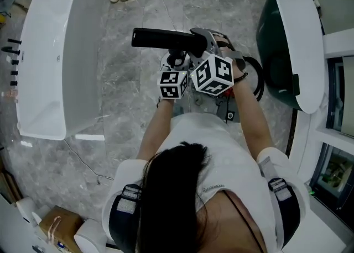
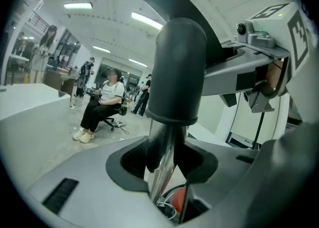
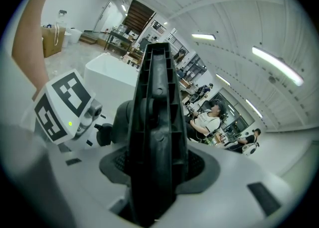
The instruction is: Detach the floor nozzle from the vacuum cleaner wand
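Gripping both halves at once here: my left gripper (image 2: 167, 161) is pressing its jaws onto the shiny silver metal vacuum wand (image 2: 160, 140), just below its dark grey rounded collar (image 2: 179, 67). My right gripper (image 3: 157, 165) is clamping the black ribbed plastic floor nozzle (image 3: 155, 82), which is filling its jaws completely. Both pieces are hanging above the grey marbled stone floor (image 1: 121, 108) in front of me, and I'm judging them not yet separated.

I'm worrying about that smooth tube: a hard pull may be sliding it through the left jaws. If the joint is letting go suddenly, the nozzle could be swinging into the black-and-white marker cubes (image 1: 172, 84), which are sitting almost touching.

I'm counting two grippers, two cubes, one wand, one collar and one nozzle.
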`<action>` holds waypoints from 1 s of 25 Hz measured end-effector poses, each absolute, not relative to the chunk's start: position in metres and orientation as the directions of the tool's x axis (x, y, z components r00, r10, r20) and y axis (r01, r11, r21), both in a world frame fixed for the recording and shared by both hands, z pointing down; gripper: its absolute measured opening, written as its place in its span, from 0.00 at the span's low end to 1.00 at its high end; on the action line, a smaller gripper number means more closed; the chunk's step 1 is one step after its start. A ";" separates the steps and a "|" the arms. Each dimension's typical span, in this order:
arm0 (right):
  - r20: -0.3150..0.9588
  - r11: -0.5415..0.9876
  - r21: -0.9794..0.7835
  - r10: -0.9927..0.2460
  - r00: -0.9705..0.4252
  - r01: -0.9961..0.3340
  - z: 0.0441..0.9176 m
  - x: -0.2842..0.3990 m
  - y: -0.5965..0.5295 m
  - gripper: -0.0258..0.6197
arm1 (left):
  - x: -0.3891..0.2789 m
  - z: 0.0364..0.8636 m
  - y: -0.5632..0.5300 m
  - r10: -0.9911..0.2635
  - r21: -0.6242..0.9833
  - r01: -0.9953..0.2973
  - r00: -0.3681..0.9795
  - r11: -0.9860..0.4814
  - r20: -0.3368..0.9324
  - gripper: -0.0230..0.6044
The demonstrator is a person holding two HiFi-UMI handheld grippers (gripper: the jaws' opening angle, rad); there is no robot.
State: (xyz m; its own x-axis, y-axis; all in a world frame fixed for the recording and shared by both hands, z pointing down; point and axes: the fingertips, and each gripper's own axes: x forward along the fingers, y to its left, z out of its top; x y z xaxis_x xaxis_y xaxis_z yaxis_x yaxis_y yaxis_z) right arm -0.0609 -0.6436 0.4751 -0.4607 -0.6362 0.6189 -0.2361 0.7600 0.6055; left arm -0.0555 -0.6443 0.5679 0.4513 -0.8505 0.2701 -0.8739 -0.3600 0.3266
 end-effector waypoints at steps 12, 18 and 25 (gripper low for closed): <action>0.549 0.707 0.655 -0.688 -0.474 -0.267 0.476 -0.061 -0.644 0.37 | -0.058 0.571 -0.648 -0.861 0.321 -0.876 0.445 -0.361 0.247 0.26; 0.535 0.692 0.669 -0.702 -0.470 -0.271 0.473 -0.061 -0.644 0.37 | -0.058 0.570 -0.649 -0.857 0.326 -0.871 0.453 -0.367 0.245 0.26; 0.528 0.684 0.675 -0.710 -0.466 -0.276 0.473 -0.060 -0.644 0.37 | -0.057 0.571 -0.650 -0.855 0.326 -0.869 0.457 -0.372 0.243 0.26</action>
